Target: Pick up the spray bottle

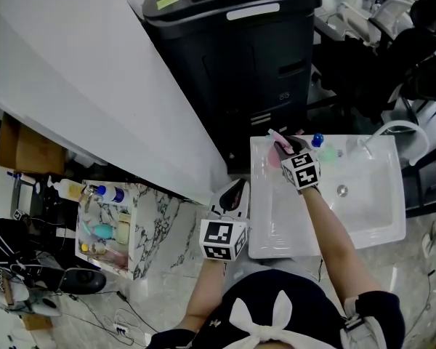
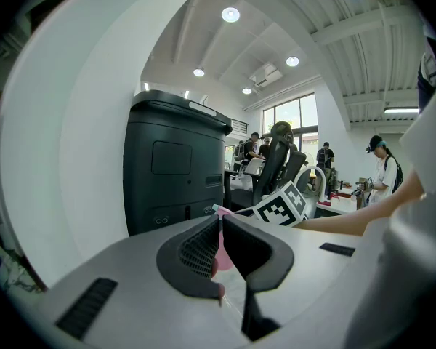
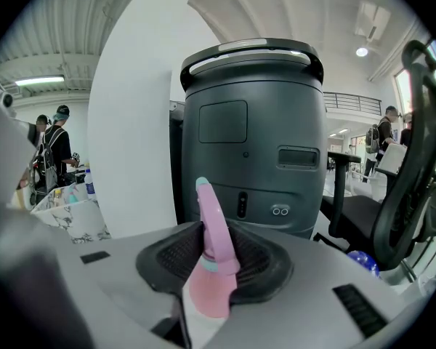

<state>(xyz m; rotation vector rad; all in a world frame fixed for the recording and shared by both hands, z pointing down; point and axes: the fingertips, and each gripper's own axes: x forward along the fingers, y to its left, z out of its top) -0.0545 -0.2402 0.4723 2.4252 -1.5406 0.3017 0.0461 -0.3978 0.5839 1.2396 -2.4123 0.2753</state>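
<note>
Head view: my right claw (image 1: 285, 145) reaches over the white sink (image 1: 363, 217), pink spray bottle (image 1: 274, 156) at its tips (yellow label (image 1: 167, 0) on the black machine (image 1: 232, 49) beyond: unreadable). Left gripper view: left claw (image 2: 220, 220) clenched. Right gripper view: pads (image 3: 178, 255) grasping the bottle's neck.

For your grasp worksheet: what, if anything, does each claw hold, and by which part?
Right claw grips the pink spray bottle by its neck, just under the nozzle. Left claw holds nothing.
</note>
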